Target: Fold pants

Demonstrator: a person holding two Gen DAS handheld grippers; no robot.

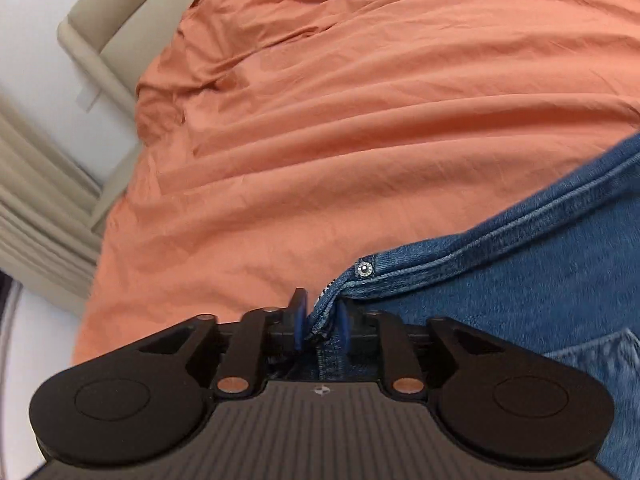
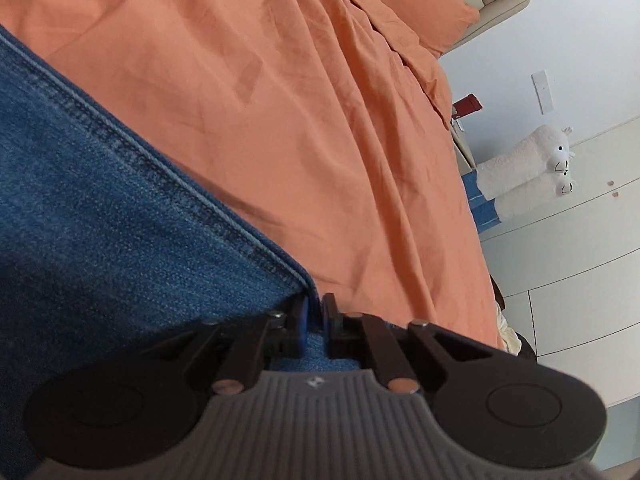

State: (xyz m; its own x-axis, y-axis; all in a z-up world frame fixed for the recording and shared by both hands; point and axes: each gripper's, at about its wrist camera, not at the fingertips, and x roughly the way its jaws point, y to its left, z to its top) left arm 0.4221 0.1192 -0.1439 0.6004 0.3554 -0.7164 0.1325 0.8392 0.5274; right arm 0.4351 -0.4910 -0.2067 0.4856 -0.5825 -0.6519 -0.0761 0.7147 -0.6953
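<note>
Both claws, left gripper [image 1: 320, 320] and right gripper [image 2: 315, 316], pinch only thin edges of the jeans [image 1: 520, 300], so the heavy denim could slip free onto the orange bedsheet [image 1: 320, 120].

We find no words, brand names or numbers that we can read in either wrist view. The one sign we make out is a small round quartered emblem on the ribbed body of the left gripper [image 1: 321, 326], and what seems to be the same mark, blurred, on the right gripper [image 2: 315, 316].
</note>
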